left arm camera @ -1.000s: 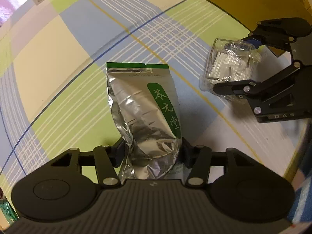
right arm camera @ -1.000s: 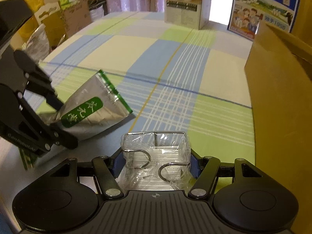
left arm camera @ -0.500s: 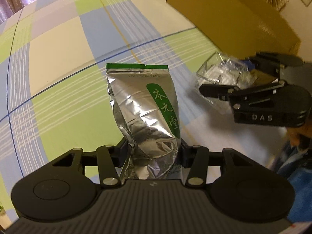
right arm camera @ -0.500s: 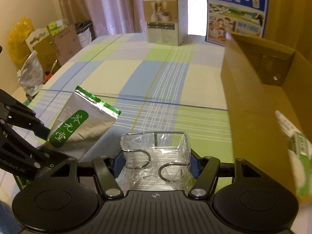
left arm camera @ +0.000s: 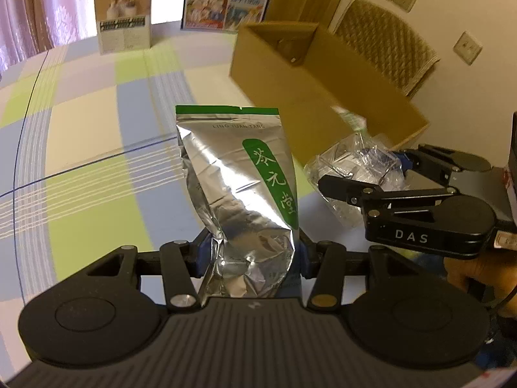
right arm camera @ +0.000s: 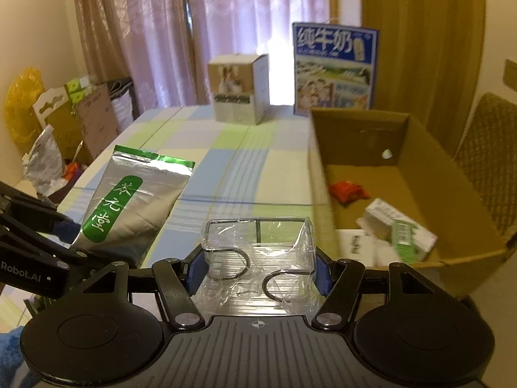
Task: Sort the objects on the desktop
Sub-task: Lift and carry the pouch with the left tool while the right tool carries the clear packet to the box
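Foil pouch [left arm camera: 239,194] upright, pinched in left hand-held gripper [left arm camera: 252,255]; wrapped wire rack [right arm camera: 258,252] in right [right arm camera: 258,271].

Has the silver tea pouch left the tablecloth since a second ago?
Yes. The silver tea pouch, clamped in the left gripper, now hangs above the tablecloth, nearer the cardboard box.

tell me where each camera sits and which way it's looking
Left wrist: on the left gripper, looking forward and down over the checked tablecloth at its silver tea pouch; a hand carries the right gripper.
Right wrist: on the right gripper, facing the curtains over its plastic-wrapped wire rack; the left gripper shows, no hand.
Shared: pouch, rack, cardboard box, milk carton.
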Available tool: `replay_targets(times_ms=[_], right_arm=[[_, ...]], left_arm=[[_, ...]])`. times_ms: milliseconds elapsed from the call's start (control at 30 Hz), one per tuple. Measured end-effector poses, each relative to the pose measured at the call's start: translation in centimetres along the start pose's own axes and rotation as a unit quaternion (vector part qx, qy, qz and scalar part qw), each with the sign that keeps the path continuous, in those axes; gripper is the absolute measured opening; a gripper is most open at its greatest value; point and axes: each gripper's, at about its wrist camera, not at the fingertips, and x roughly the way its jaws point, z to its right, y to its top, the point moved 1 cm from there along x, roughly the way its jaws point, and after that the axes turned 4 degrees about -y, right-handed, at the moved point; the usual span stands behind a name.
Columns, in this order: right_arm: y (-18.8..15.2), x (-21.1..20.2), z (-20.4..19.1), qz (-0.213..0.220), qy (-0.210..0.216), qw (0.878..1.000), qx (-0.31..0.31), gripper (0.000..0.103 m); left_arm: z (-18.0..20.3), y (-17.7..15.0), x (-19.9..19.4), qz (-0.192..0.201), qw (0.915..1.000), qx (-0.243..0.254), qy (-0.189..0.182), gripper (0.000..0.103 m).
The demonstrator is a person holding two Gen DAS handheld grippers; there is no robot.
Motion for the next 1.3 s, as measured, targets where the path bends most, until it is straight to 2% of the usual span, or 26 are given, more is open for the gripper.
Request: replay_targets(times_ms=[367,900,1300], right_arm=[[-0.4,-4.5,3.3,0.027,-0.027,0.999,0.015,0.062],[-1.6,-7.8,9.4,0.042,-0.080,0.994,0.056,0.062],[-1.7,-8.2,12.7,0.045,-0.102,0.991,0.068,0.062]], left_arm=[[4.6,-0.6,-1.6,0.046,0.9981,-0.029,-0.029,0.045],[10.4,0.6,0.6,0.050,0.9938,-0.030,-0.095,0.045],[12.4,2.1,2.7,0.046,0.9913,-0.031,-0.119,0.045]])
